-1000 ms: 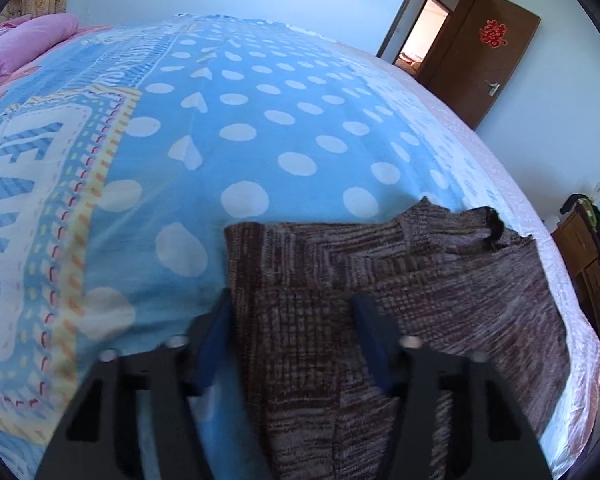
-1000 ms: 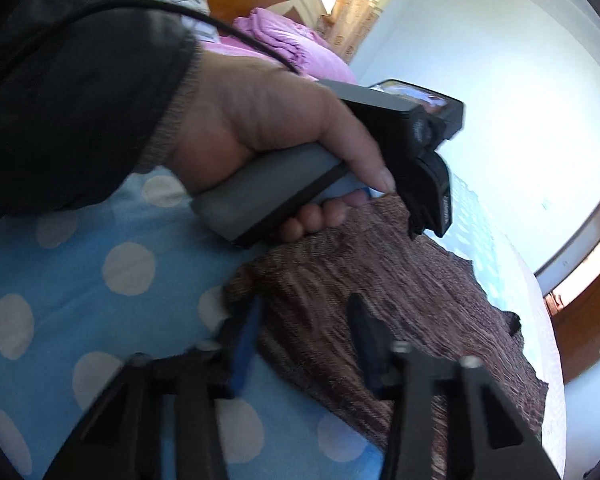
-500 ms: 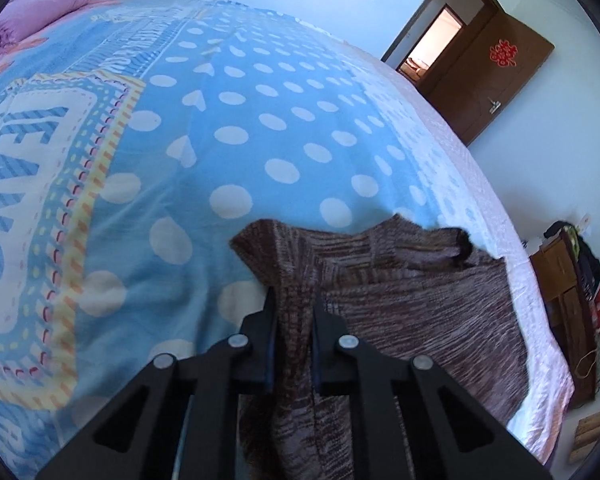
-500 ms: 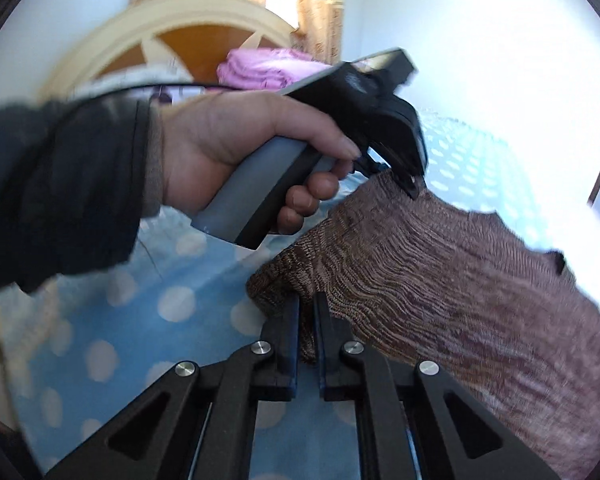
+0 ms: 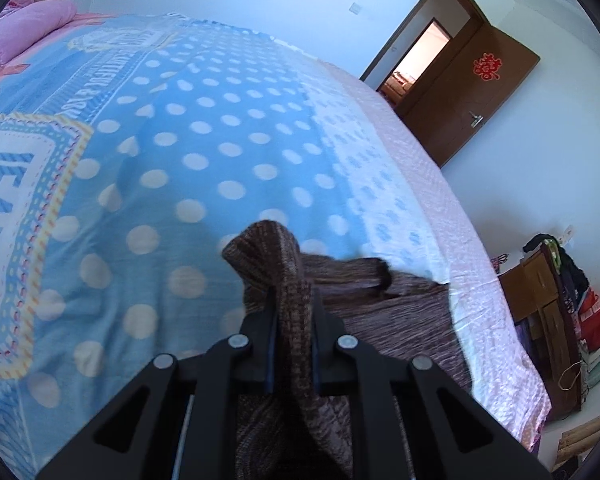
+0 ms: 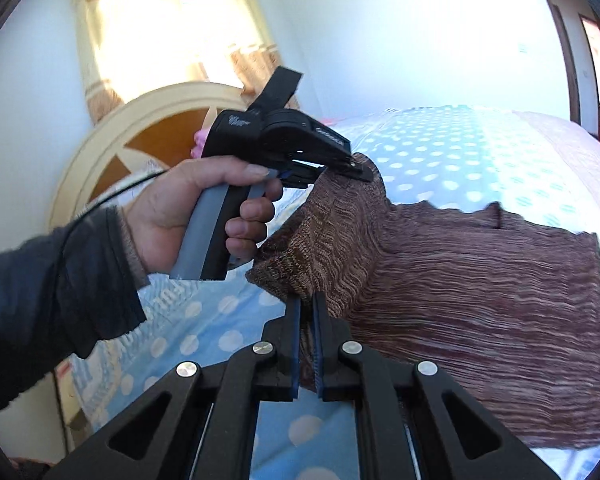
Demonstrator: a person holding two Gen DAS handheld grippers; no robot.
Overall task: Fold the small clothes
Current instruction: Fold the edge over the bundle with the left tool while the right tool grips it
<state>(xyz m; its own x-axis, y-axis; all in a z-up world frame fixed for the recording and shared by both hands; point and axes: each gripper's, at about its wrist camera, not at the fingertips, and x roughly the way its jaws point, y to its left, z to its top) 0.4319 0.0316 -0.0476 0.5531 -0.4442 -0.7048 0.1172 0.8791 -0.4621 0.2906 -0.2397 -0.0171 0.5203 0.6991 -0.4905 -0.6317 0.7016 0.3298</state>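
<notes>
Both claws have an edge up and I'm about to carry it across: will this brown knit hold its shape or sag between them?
Likely floppy: the brown knit garment drapes in soft ripples below the left claw and bunches at the right claw. Probably light, since thin pinches lift it. Its ribbed texture should grip the pads rather than slip.

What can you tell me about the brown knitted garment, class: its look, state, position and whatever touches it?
The brown knitted garment is a mottled brown, ribbed knit with a dark neckline. Most of it lies spread on the blue polka-dot blanket, near the bed's edge. One side edge is lifted off the blanket: the left gripper and the right gripper are each shut on a pinched fold, so the fabric tents up between them.
</notes>
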